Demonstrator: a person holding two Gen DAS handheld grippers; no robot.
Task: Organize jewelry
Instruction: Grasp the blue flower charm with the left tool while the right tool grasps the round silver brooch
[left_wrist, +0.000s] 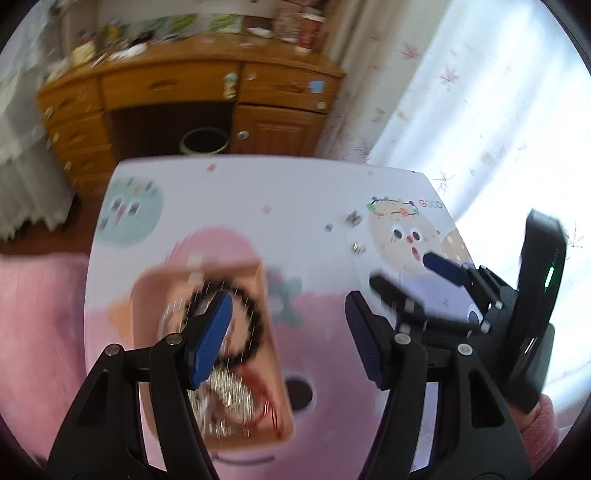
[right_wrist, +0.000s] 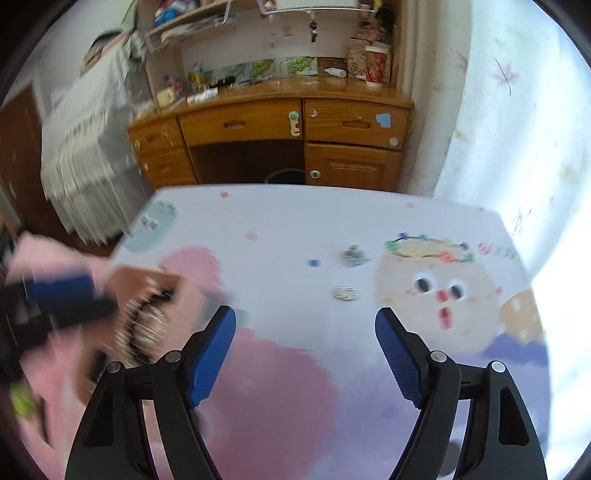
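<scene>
- Pink tray (left_wrist: 271, 295) sits under our left gripper (left_wrist: 290, 332); its left finger overlaps the tray in view, right finger is over bare table (left_wrist: 240, 192) just beside the tray.
- Left gripper: jaws apart, nothing between the pads, pointing down at the table.
- Tray holds a black bead bracelet (left_wrist: 255, 321), silver chain pieces (left_wrist: 231, 397) and a red cord (left_wrist: 267, 410), all bunched toward the near end. Blur hides finer detail.
- Right gripper (right_wrist: 304, 354): jaws wide, empty, over the pink patch of the printed table cover. We see it from the left wrist view too, off to the right of the left gripper, well apart from the tray.
- Two loose jewelry pieces on the table ahead of the right gripper: a silver one (right_wrist: 345, 294) nearer, a greenish cluster (right_wrist: 354, 256) further off, both between the fingers' line of sight and slightly right of centre.
- Small blue bead (right_wrist: 313, 262) lies left of the cluster, apart from it.
- Cartoon face print (right_wrist: 436, 291) is right of those pieces.
- Wooden desk (right_wrist: 280, 125) stands beyond the table's far edge, cluttered top; a dark bin (left_wrist: 204, 142) sits in its knee space.
- Curtain (right_wrist: 498, 129) to the right.
- From the right wrist view the tray (right_wrist: 122, 275) is far left, heavily blurred; contents cannot be made out there.
</scene>
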